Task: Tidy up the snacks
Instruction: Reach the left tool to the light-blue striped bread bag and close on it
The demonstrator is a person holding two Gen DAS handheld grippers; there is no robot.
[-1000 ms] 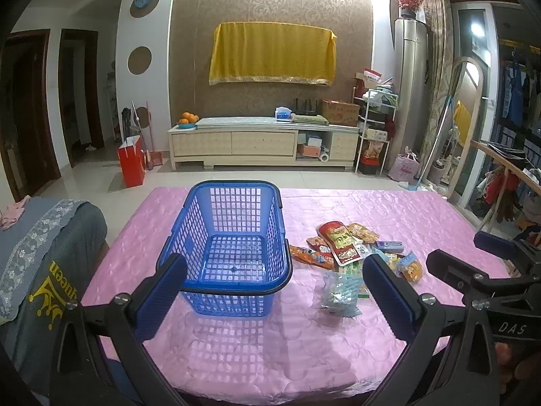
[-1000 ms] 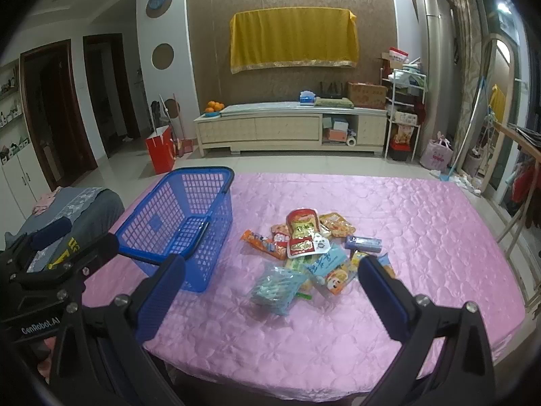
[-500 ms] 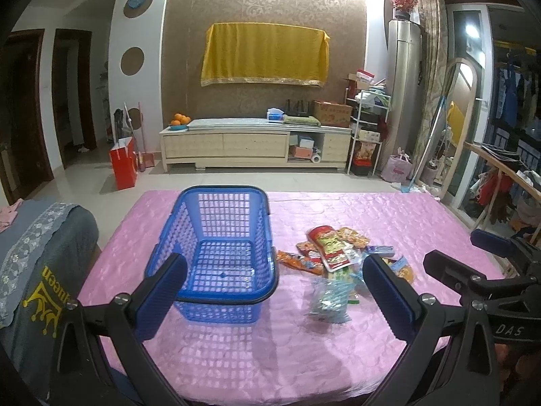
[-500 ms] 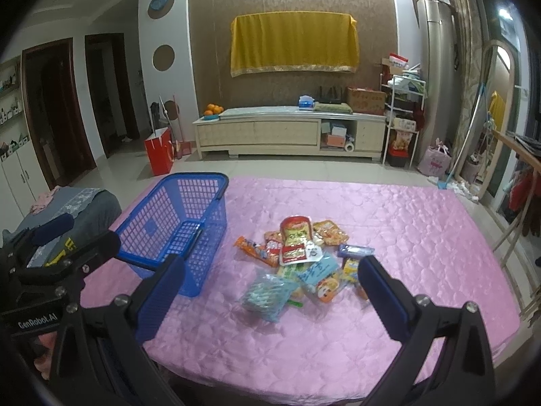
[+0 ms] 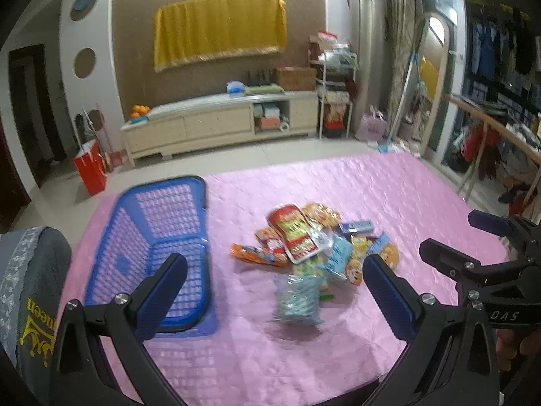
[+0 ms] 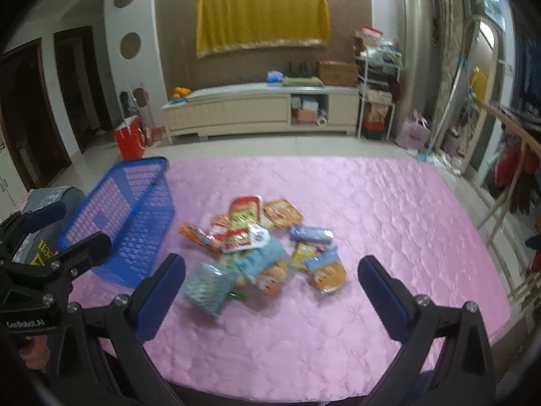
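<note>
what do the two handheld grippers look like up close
Both are black angular frames with silver screws and two ribbed blue finger pads. The left gripper carries white "GenRobot.AI" lettering on its side, the right gripper white "DAS". No cables or sleeves show.

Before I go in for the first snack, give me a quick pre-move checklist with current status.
1. Left gripper open, nothing held: ok.
2. Right gripper open, nothing held: ok.
3. Blue basket upright on the pink tablecloth, nothing visible inside: ok.
4. Snack pile beside the basket, not in it: ok.
5. Clear teal bag nearest the right gripper, reach unobstructed: ok.
6. Snacks separable for a single pick: not ok, the packets overlap.
</note>
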